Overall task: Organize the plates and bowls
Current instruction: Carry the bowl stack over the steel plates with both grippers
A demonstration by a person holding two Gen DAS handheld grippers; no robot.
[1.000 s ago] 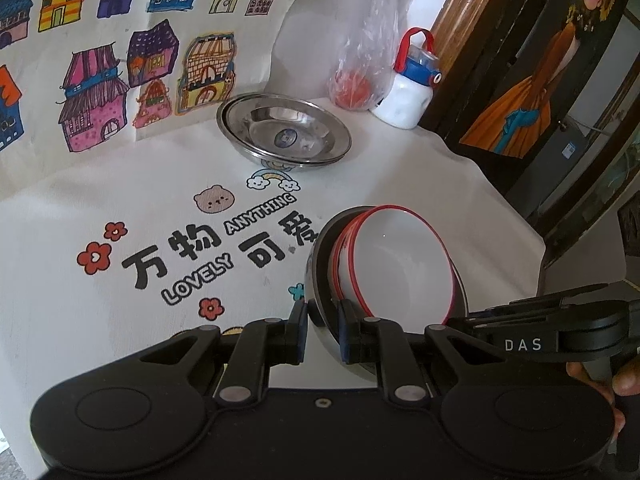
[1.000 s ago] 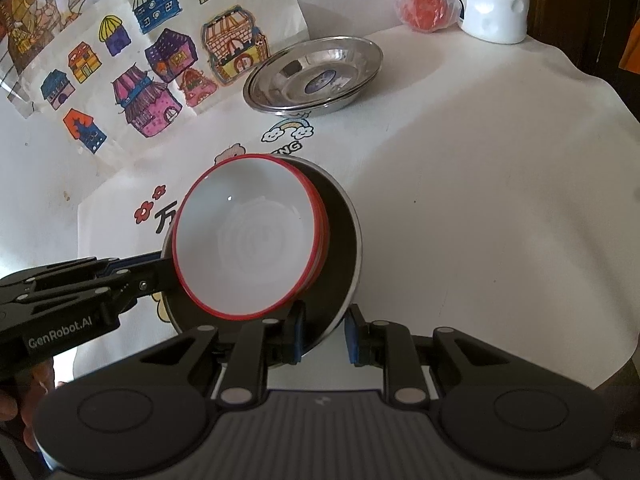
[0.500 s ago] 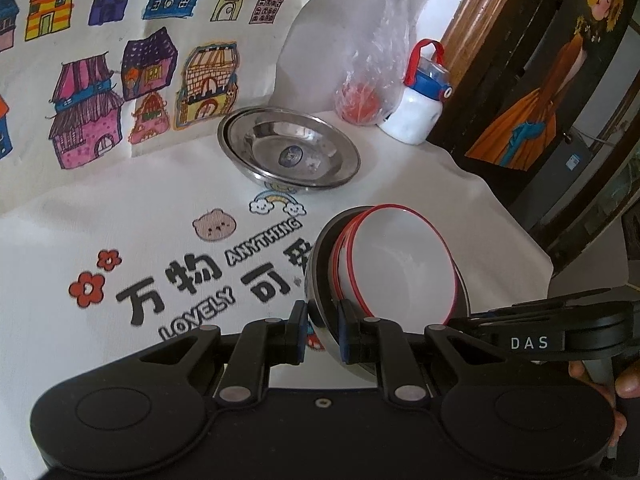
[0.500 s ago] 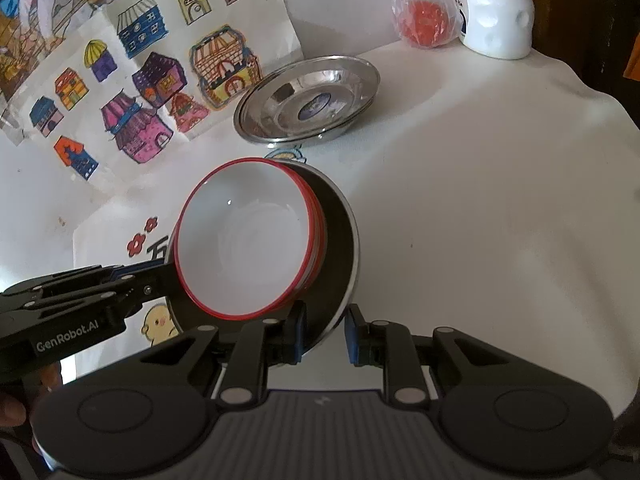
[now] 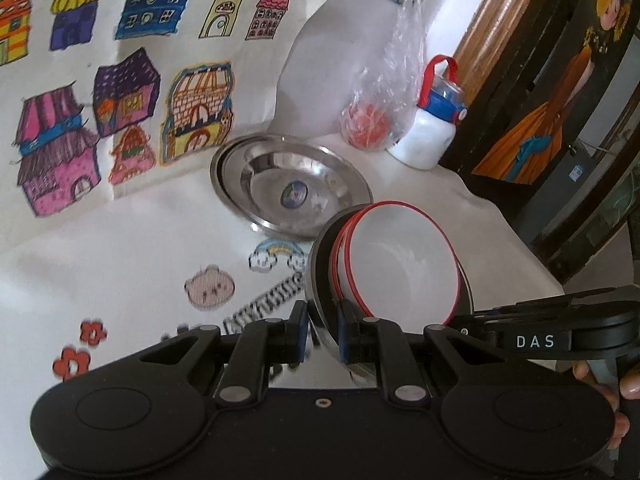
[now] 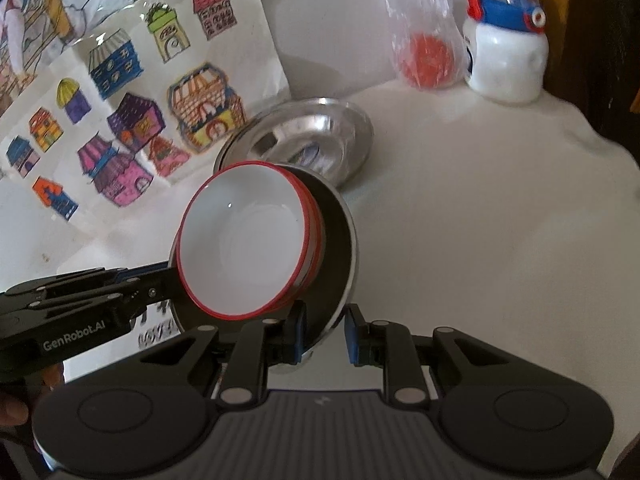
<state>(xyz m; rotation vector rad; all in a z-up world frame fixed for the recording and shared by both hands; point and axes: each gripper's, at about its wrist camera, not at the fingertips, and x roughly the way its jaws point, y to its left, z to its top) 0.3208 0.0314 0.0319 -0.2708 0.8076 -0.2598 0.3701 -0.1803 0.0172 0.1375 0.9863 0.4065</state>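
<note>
A steel plate carries stacked white bowls with red rims and hangs tilted above the table. My left gripper is shut on its near rim in the left wrist view and reaches in from the left in the right wrist view. On the opposite rim, my right gripper is shut, showing as a black arm at the right in the left wrist view. Just beyond lies a stack of steel plates on the cloth.
A clear bag with a red thing and a white bottle with a blue and red cap stand at the back. A sheet of house drawings leans on the wall. Dark furniture borders the table's right edge.
Both grippers have carried the plate with the bowls toward the back of the table. The steel plates on the cloth, the bag and the bottle now look nearer. The grips are unchanged.
</note>
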